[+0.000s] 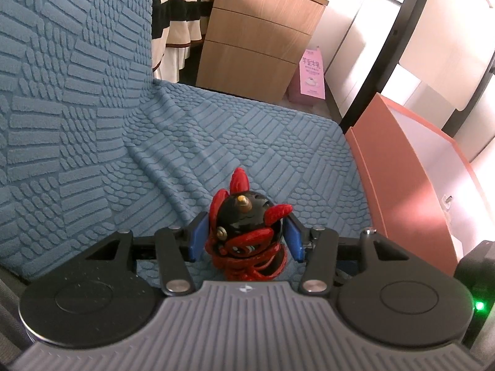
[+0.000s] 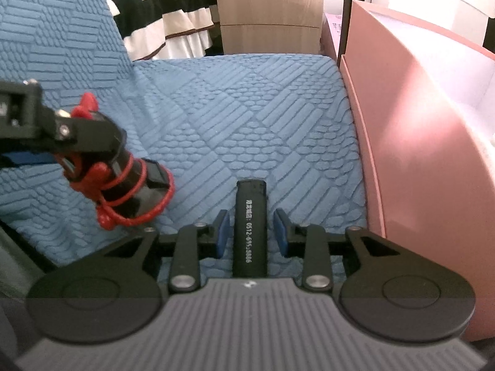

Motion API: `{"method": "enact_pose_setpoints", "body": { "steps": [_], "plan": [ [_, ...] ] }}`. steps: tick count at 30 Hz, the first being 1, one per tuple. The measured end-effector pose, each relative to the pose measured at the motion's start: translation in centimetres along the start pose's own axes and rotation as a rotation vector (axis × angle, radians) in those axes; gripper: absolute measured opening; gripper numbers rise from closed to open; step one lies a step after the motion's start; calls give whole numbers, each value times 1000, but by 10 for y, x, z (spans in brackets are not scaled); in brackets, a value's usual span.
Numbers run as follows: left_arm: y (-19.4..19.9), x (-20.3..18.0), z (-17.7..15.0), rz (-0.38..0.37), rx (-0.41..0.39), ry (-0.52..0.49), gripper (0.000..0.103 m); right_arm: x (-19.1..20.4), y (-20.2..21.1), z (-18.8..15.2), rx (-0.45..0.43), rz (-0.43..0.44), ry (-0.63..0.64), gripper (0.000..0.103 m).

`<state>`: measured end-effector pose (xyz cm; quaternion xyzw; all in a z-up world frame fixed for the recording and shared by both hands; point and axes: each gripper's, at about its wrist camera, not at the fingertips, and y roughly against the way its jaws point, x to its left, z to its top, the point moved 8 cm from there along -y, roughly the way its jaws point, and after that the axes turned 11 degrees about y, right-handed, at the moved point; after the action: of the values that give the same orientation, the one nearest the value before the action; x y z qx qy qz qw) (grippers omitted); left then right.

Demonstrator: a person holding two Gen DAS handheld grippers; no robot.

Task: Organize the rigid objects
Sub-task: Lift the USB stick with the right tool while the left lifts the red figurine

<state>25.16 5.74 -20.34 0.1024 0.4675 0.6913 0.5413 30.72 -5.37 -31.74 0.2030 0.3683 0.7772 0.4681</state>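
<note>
A black and red toy figurine [image 1: 244, 225] with red horns and red cord sits between the blue pads of my left gripper [image 1: 246, 227], which is shut on it. In the right wrist view the same figurine [image 2: 130, 179] hangs tilted from the left gripper's fingers [image 2: 83, 136] over the blue sofa seat [image 2: 247, 108]. A black cylinder [image 2: 251, 225] with white print lies on the seat between the pads of my right gripper [image 2: 251, 216]. Both pads stand clear of the cylinder with a gap on each side, so the right gripper is open.
An open pink box [image 2: 417, 123] stands against the seat's right edge, also seen as the box [image 1: 402, 185] in the left wrist view. The textured blue backrest [image 1: 62, 77] rises on the left. Beyond the seat stand a wooden drawer cabinet [image 1: 256, 37] and a striped cloth [image 1: 179, 15].
</note>
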Motion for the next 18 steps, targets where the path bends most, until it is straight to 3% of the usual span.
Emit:
{"method": "enact_pose_setpoints", "body": {
  "steps": [4,18],
  "plan": [
    [-2,0,-1,7,6,-3,58,0,-1,0,-4,-13,7,26],
    [-1,2,2,-1,29,-8,58,-1,3,2,10,-4,-17,26]
  ]
}}
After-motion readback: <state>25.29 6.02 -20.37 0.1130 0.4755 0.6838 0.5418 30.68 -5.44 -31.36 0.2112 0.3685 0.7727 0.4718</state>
